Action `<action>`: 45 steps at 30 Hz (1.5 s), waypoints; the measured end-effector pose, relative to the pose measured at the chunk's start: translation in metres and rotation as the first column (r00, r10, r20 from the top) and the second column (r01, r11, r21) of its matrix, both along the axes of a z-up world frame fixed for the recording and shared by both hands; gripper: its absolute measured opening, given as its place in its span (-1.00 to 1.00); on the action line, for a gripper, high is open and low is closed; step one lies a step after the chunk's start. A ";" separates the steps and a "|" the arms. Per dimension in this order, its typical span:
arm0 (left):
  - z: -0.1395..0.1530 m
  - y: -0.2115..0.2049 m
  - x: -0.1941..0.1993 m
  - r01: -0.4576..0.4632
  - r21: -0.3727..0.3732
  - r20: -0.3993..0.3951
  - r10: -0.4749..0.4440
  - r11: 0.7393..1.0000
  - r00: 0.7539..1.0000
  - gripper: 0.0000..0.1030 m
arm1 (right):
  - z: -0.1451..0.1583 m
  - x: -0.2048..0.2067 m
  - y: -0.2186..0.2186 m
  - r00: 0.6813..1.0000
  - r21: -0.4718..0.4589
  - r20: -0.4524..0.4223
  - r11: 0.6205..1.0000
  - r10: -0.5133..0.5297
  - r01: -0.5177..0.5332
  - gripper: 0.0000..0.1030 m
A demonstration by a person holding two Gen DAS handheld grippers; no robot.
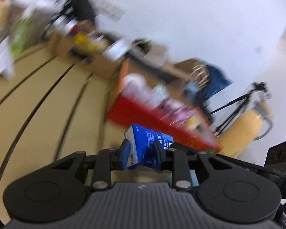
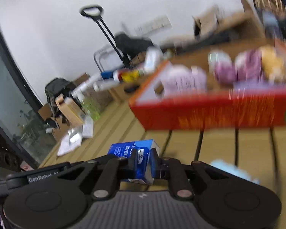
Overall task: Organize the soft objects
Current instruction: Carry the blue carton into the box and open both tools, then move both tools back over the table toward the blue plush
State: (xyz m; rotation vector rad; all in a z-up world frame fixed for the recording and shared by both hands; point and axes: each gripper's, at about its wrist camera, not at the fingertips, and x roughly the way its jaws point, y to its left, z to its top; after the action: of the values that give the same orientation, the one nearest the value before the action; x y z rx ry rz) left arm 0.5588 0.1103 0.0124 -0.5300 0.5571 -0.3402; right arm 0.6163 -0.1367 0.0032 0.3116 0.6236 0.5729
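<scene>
My left gripper [image 1: 142, 152] is shut on a blue tissue pack [image 1: 148, 143] and holds it above the wooden slatted table [image 1: 38, 105]. My right gripper [image 2: 143, 162] is shut on another blue tissue pack [image 2: 135, 152], also lifted over the table [image 2: 219, 145]. A red box [image 2: 209, 112] stands ahead, filled with purple, white and yellow soft packs [image 2: 247, 66]. The same red box [image 1: 162, 122] shows in the left wrist view, just beyond the pack. Both views are motion-blurred.
A light blue soft item [image 2: 232, 168] lies on the table by the right gripper. Cardboard boxes [image 1: 82, 51] with bottles stand behind. A hand trolley [image 2: 106, 32], bags and clutter line the wall. A tripod [image 1: 238, 105] and a yellow chair [image 1: 246, 129] stand at right.
</scene>
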 end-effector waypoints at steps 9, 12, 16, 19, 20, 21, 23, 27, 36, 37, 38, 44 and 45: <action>0.039 -0.100 0.119 0.152 0.115 0.011 -0.154 0.982 0.988 -0.47 | 0.038 0.083 -0.090 0.989 -0.003 -0.015 0.989 -0.146 0.146 -0.74; 0.013 -0.121 0.140 0.173 0.147 -0.076 -0.164 0.974 0.984 -0.47 | 0.016 0.103 -0.100 0.983 -0.053 -0.098 0.987 -0.157 0.153 -0.70; 0.003 -0.121 0.148 0.129 0.240 -0.096 -0.109 0.962 0.989 -0.45 | -0.005 0.122 -0.081 0.984 -0.120 -0.143 0.989 -0.107 0.090 -0.69; 0.001 -0.124 0.145 0.146 0.293 -0.073 -0.130 0.945 0.989 -0.44 | -0.024 0.133 -0.065 0.977 -0.210 -0.192 0.976 -0.093 0.052 -0.63; 0.001 -0.127 0.145 0.149 0.306 -0.070 -0.134 0.940 0.989 -0.44 | -0.028 0.133 -0.066 0.977 -0.208 -0.193 0.977 -0.096 0.055 -0.63; 0.001 -0.128 0.145 0.153 0.309 -0.068 -0.139 0.939 0.988 -0.43 | -0.028 0.134 -0.068 0.974 -0.204 -0.201 0.977 -0.102 0.060 -0.69; 0.001 -0.131 0.140 0.178 0.299 -0.072 -0.163 0.937 0.984 -0.43 | -0.025 0.129 -0.074 0.971 -0.209 -0.205 0.975 -0.119 0.075 -0.62; 0.003 -0.126 0.137 0.196 0.293 -0.066 -0.185 0.936 0.981 -0.22 | -0.014 0.120 -0.080 0.974 -0.220 -0.193 0.972 -0.122 0.078 -0.62; 0.069 -0.069 0.070 0.068 0.261 0.072 -0.089 0.963 0.993 -0.08 | 0.069 0.059 -0.095 0.994 -0.220 -0.008 0.970 -0.111 0.106 -0.33; 0.076 -0.066 0.058 0.053 0.274 0.082 -0.078 0.960 0.994 -0.07 | 0.079 0.048 -0.097 0.994 -0.220 0.014 0.969 -0.109 0.109 -0.29; 0.081 -0.063 0.047 0.046 0.286 0.089 -0.075 0.957 0.993 -0.06 | 0.088 0.037 -0.099 0.994 -0.219 0.033 0.969 -0.108 0.113 -0.27; 0.090 -0.058 -0.043 0.015 0.349 0.151 -0.072 0.937 0.986 0.12 | 0.110 -0.040 -0.112 0.988 -0.190 0.116 0.974 -0.102 0.123 -0.06; 0.087 -0.057 -0.058 0.007 0.346 0.160 -0.066 0.938 0.985 0.19 | 0.106 -0.057 -0.113 0.988 -0.186 0.131 0.976 -0.087 0.111 0.00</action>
State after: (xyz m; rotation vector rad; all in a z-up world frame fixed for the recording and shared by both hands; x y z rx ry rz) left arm 0.5013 0.0532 0.0999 -0.1494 0.4491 -0.3109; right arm 0.5590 -0.2501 0.1096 0.1228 0.5375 0.4282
